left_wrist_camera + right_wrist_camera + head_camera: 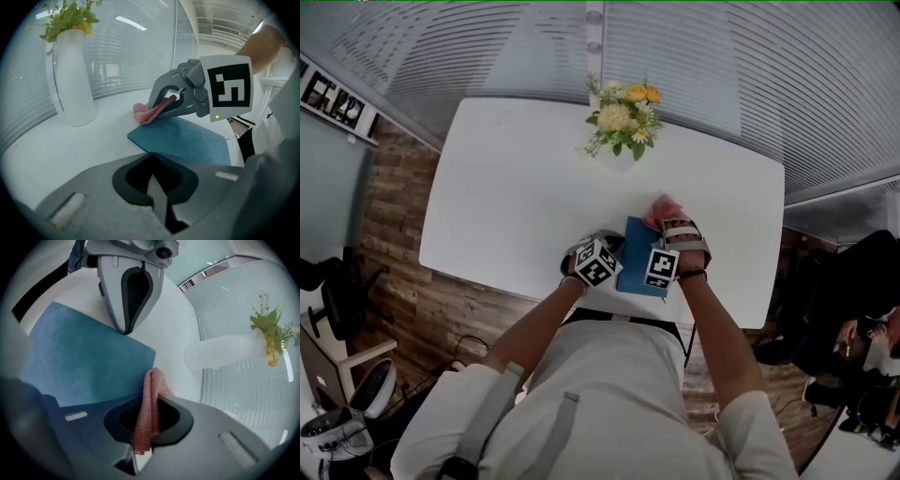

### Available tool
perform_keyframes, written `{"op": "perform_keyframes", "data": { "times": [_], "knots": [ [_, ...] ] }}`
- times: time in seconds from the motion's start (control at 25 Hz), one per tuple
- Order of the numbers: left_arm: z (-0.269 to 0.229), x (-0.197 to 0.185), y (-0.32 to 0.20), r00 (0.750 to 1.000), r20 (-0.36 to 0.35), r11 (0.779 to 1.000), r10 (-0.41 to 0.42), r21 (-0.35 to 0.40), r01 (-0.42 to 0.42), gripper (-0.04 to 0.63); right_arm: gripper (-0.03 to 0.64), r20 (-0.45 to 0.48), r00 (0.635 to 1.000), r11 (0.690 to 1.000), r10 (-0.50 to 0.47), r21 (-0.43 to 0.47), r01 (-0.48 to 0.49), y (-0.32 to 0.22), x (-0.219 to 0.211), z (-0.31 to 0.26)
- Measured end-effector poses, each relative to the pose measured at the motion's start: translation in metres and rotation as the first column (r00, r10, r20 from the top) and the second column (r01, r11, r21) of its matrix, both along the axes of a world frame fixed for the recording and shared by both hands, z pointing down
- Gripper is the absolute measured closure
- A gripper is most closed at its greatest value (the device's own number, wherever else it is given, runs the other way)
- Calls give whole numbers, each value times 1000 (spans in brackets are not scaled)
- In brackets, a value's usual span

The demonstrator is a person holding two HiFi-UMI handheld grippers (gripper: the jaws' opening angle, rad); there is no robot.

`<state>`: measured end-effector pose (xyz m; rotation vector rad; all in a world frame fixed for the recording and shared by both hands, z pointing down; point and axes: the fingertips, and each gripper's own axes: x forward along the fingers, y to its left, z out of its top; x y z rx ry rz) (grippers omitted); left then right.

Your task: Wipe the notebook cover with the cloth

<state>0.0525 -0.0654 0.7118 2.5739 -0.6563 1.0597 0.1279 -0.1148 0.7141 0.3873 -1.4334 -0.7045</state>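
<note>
Head view looks down on a white worktop [516,187] where the blue notebook [639,258] lies flat near the front edge, with a vase of yellow flowers [623,122] well apart at the far side. From above, both marker cubes cover the jaws.

The left hand-held gripper [609,242] sits at the notebook's left edge. Its own view shows the jaws pressed together with nothing between them, their tips at the near corner of the cover [187,140].

The right hand-held gripper [667,220] is over the notebook's far end. Its view shows the jaws clamped on a pink cloth [147,408], which runs up between them and bunches at the cover's far edge, touching the worktop.

The left gripper view shows that cloth [145,114] from the side, trailing off the notebook's far corner. The white vase [72,79] stands behind, clear of both tools.
</note>
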Motion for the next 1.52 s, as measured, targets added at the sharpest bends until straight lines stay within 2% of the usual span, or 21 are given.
{"op": "perform_keyframes", "data": {
  "times": [0.24,0.4,0.84,1.52],
  "knots": [
    [1,0,-1,1000,2,1000,0,-2,0,594,604,5,1000,999,27,-20,-27,1,2,8],
    [2,0,-2,1000,2,1000,-1,-3,1,594,609,-19,1000,1000,21,-1,-21,2,1,7],
    [-1,0,-1,1000,3,1000,-2,2,2,594,614,-7,1000,1000,-7,25,7,16,-2,3],
    [2,0,-2,1000,6,1000,-5,3,5,594,617,0,1000,1000,3,21,-3,22,-3,6]
  ]
}}
